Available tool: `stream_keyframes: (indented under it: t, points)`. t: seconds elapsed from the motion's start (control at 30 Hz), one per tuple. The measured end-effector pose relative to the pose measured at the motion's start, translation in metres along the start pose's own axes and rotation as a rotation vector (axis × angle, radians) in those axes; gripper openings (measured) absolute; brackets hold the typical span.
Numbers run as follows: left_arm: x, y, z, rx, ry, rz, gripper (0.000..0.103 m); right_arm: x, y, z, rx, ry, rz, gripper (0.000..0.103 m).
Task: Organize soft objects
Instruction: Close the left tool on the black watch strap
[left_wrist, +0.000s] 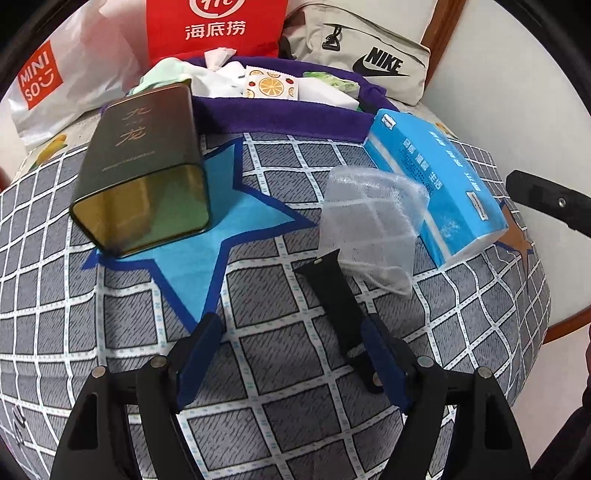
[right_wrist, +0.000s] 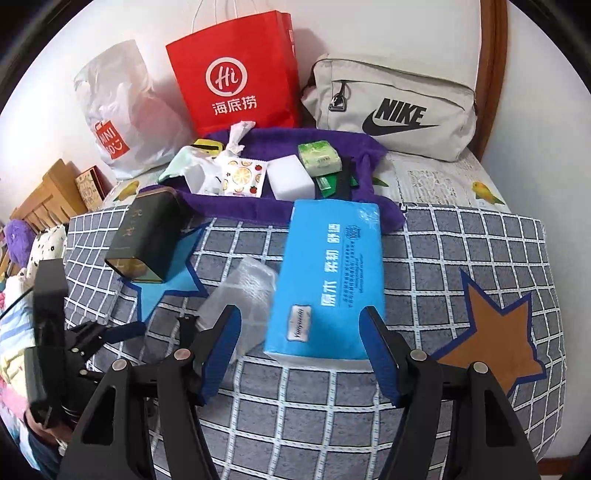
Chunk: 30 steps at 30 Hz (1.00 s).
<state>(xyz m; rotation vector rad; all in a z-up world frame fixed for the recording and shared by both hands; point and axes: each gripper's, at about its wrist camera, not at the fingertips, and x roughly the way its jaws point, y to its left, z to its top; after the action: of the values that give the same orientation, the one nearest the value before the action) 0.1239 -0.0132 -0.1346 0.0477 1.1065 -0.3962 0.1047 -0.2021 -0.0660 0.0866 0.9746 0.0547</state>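
Two claws hang released above a grey checked bedcover (left_wrist: 295, 369) with star patches. Beside the left claw (left_wrist: 291, 354) lies a flat black strap (left_wrist: 340, 302), touching its right finger. Past the strap sits a crumpled translucent mesh pouch (left_wrist: 369, 229). Just ahead of the right claw (right_wrist: 301, 347) lies a soft blue tissue pack (right_wrist: 328, 280), lengthwise, its far end on a purple cloth (right_wrist: 240, 210) that holds small packets.

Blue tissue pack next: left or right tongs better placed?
Right, probably. The right tongs stand open with the blue tissue pack's near end between the fingers. The left tongs, also open, face the black strap; the pack lies off to their right.
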Motion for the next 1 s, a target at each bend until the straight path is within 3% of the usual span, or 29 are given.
stream_keyframes:
  t: [0.27,0.43,0.53,0.8,0.93,1.0]
  points:
    - [0.011,-0.019,0.01,-0.014,0.005,-0.016,0.084,0.007,0.006,-0.005,0.004,0.014,-0.011,0.066]
    - [0.016,-0.034,0.002,0.059,-0.011,0.086,0.087,0.007,0.004,-0.005,0.001,0.003,0.011,0.066]
    - [0.012,-0.025,-0.004,0.056,-0.013,0.153,0.088,0.004,-0.001,-0.008,0.003,-0.005,0.025,0.066]
    - [-0.002,-0.003,-0.011,-0.037,-0.045,0.126,0.087,0.003,-0.016,-0.019,0.027,-0.011,0.055,0.066]
    - [0.006,-0.019,-0.01,0.039,-0.072,0.171,0.07,0.002,-0.017,-0.023,0.02,-0.017,0.063,0.066]
    - [0.007,-0.024,-0.008,0.065,-0.093,0.147,0.043,0.002,-0.019,-0.024,0.021,-0.019,0.07,0.066]
